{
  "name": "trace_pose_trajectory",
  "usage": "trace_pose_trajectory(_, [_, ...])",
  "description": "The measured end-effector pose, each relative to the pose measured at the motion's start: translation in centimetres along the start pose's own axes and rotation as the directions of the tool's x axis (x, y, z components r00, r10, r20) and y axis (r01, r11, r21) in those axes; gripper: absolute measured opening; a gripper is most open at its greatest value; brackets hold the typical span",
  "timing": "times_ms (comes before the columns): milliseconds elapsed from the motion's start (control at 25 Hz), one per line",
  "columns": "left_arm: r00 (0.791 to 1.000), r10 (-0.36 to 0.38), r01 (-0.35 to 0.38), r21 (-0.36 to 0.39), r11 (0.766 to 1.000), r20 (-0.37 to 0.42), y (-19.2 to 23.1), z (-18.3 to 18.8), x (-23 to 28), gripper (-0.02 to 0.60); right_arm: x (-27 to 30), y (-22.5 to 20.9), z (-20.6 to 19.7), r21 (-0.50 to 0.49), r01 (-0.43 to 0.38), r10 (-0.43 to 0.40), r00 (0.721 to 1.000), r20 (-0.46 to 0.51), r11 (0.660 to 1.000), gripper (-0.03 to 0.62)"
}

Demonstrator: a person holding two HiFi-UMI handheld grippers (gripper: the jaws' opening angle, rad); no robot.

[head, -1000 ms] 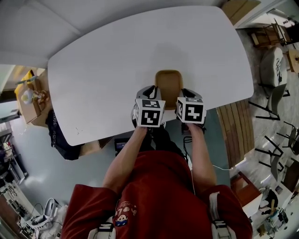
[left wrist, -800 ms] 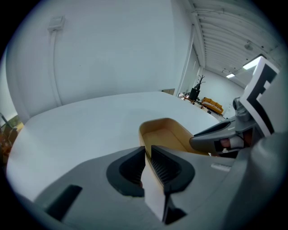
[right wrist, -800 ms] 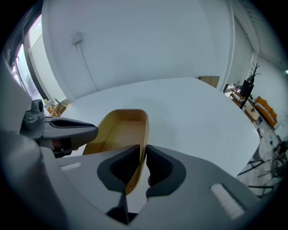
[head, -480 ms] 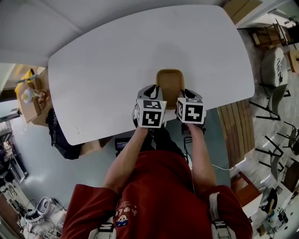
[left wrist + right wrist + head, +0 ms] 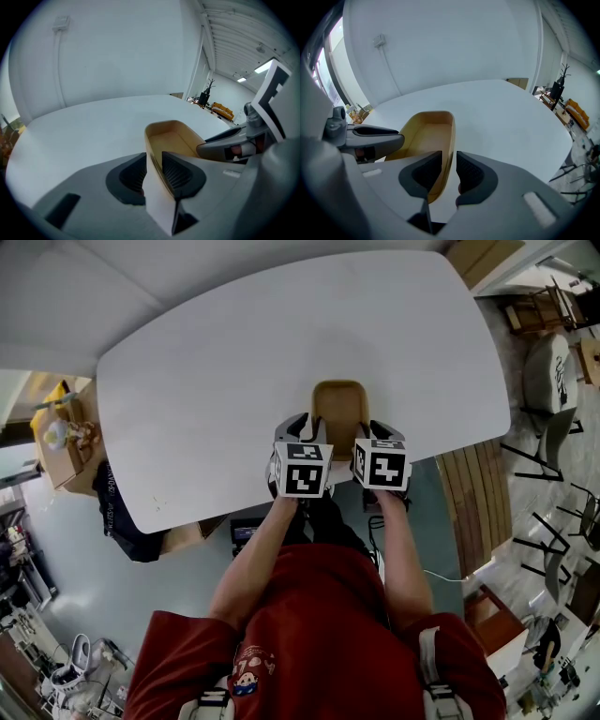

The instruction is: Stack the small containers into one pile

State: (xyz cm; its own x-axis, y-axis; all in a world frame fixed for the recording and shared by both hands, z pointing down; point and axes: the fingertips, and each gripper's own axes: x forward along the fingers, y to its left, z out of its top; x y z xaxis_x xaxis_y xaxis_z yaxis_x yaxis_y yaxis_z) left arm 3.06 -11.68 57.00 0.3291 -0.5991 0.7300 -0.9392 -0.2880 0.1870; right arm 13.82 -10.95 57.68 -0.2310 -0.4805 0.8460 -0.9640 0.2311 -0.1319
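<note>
Left gripper [image 5: 153, 158]: jaws have just been opening and now stand released, astride the left wall of the tan container [image 5: 174, 140], pads not pinching it. Right gripper [image 5: 449, 154]: jaws likewise just opened, loose on either side of the right wall. Container: rests on the white desk [image 5: 234, 362], at the middle of its near edge, between both grippers. Only one outline shows; whether others are nested inside cannot be told. Judgement: piece set down and let go; pile likely complete.
</note>
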Motion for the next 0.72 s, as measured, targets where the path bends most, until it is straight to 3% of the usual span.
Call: trace_pose_trajectory(720, [0.999,0.004,-0.004,-0.003,1.000,0.039,0.54,0.51,-0.83,0.115,-0.72,0.21,0.82,0.024,-0.006,0.004,0.998,0.058,1.000,0.129])
